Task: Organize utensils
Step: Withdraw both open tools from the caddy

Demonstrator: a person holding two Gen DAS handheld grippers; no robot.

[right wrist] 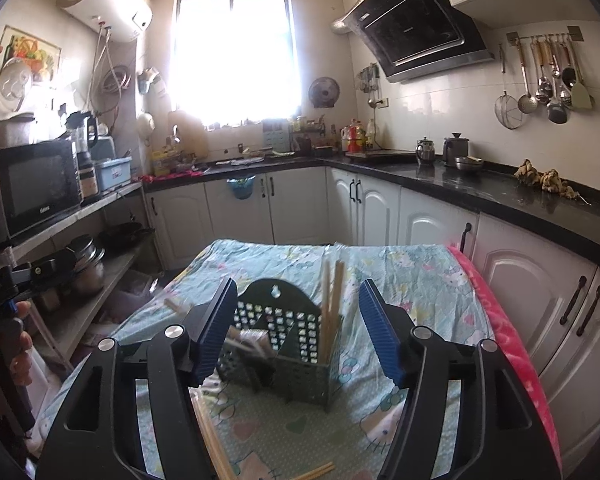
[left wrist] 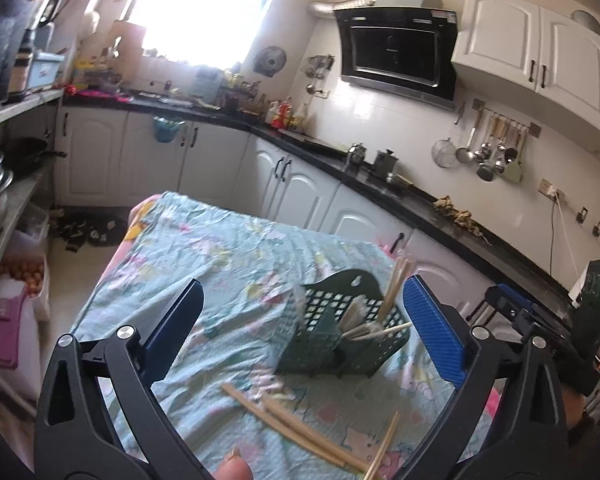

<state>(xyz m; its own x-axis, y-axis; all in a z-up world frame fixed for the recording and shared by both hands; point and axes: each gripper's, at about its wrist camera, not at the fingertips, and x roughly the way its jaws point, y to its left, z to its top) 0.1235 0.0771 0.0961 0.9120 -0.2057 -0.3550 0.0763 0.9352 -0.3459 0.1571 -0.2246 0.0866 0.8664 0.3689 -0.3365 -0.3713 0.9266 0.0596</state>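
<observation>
A table draped in a pale blue cartoon-print cloth (left wrist: 228,248) is seen in both wrist views, ringed by white cabinets and a black countertop (right wrist: 480,188). On the cloth a dark green perforated utensil basket (right wrist: 284,344) is stood upright, its arched back panel turned away from the cameras. Several wooden chopsticks (right wrist: 332,304) are held upright in its compartment toward three o'clock in the right wrist view; a few more are laid slanting in the compartment toward nine o'clock, though these are blurred.

The left gripper (left wrist: 300,332) is pointed slightly downward across the table, with the basket at about two o'clock from its centre. Its jaws are spread very wide, and nothing is pressed between the blue pads. Loose chopsticks (left wrist: 300,428) are scattered on the cloth at six o'clock, and a fingertip (left wrist: 232,468) is glimpsed at the lower edge.

The right gripper (right wrist: 300,332) is aimed at the basket, tilted gently downward. Its jaws are parted on either side of the basket, and no contact with it is seen. A few chopsticks (right wrist: 316,472) are left lying on the cloth at six o'clock.
</observation>
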